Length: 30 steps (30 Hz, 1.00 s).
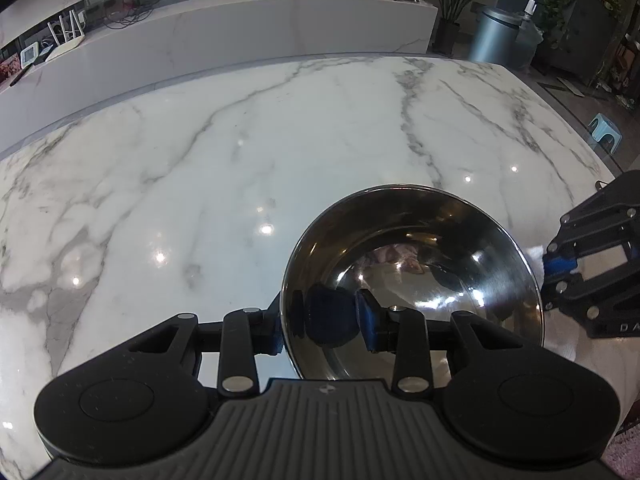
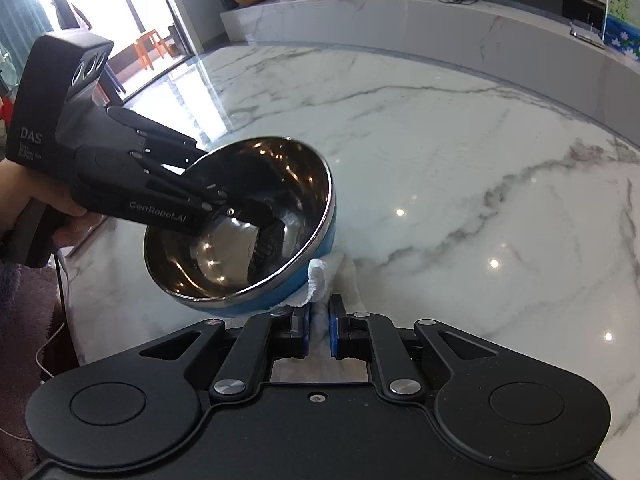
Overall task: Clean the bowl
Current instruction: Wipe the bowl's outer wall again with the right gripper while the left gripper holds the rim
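Observation:
A steel bowl (image 1: 412,280) with a blue outside (image 2: 280,298) is tilted above the white marble table (image 1: 240,184). My left gripper (image 1: 320,328) is shut on its near rim, one finger inside the bowl and the other outside. In the right wrist view the left gripper (image 2: 240,212) comes in from the left, held by a hand (image 2: 24,200). My right gripper (image 2: 319,328) is shut on a white cloth (image 2: 324,280), which sticks up just beside the bowl's blue wall. In the left wrist view the right gripper (image 1: 554,268) sits at the bowl's right side with the cloth (image 1: 536,260).
A long marble counter (image 1: 280,28) with routers and cables runs behind the table. A grey bin (image 1: 494,34), a potted plant (image 1: 452,4) and a blue stool (image 1: 604,128) stand past the table's far right. A white cable (image 2: 48,352) hangs off the near left edge.

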{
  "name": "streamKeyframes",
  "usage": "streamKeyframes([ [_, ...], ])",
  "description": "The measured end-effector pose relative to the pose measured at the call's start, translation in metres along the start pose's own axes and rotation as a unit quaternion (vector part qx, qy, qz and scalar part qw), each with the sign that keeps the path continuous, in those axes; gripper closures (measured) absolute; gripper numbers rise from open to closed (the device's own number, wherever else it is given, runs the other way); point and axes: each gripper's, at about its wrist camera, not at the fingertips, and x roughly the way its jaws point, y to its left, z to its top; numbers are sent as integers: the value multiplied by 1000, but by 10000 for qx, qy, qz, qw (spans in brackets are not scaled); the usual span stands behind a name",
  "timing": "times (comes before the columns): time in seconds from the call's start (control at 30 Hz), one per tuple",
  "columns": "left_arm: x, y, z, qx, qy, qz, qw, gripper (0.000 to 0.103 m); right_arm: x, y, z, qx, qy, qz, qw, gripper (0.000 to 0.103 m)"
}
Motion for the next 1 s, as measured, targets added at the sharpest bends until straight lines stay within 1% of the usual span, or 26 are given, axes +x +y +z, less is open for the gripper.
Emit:
streamKeyframes([
  [0.1,1,0,0,-17,-14,-4,10000,70,3,5,-1,-60,54,-102,9999,94],
  [0.23,1,4,1,-293,115,-30,9995,70,3,8,-1,-109,113,-167,9997,94],
  [0.3,0,6,-1,-546,213,9,9983,68,4,9,-1,-134,139,-199,9996,94],
  [0.37,-1,10,-3,-852,298,54,9959,58,4,9,-1,-130,151,-209,9996,94],
  [0.4,-1,11,-4,-967,338,49,9947,57,4,9,-1,-135,153,-211,9996,94],
  [0.47,-2,15,-10,-1218,455,-84,9915,53,4,8,-1,-131,154,-214,9996,94],
  [0.57,-1,17,-16,-1314,524,-229,9897,53,3,9,-2,-124,158,-232,9995,94],
  [0.63,0,16,-16,-1313,546,-265,9895,53,4,9,-1,-121,162,-247,9995,94],
  [0.77,-2,14,-14,-1170,473,-279,9916,68,6,11,1,-133,182,-294,9993,94],
  [0.8,-3,13,-13,-1102,456,-278,9925,70,6,11,1,-140,192,-303,9993,94],
  [1.0,-3,9,-9,-686,389,-332,9963,70,2,10,3,-114,173,-323,9993,94],
])
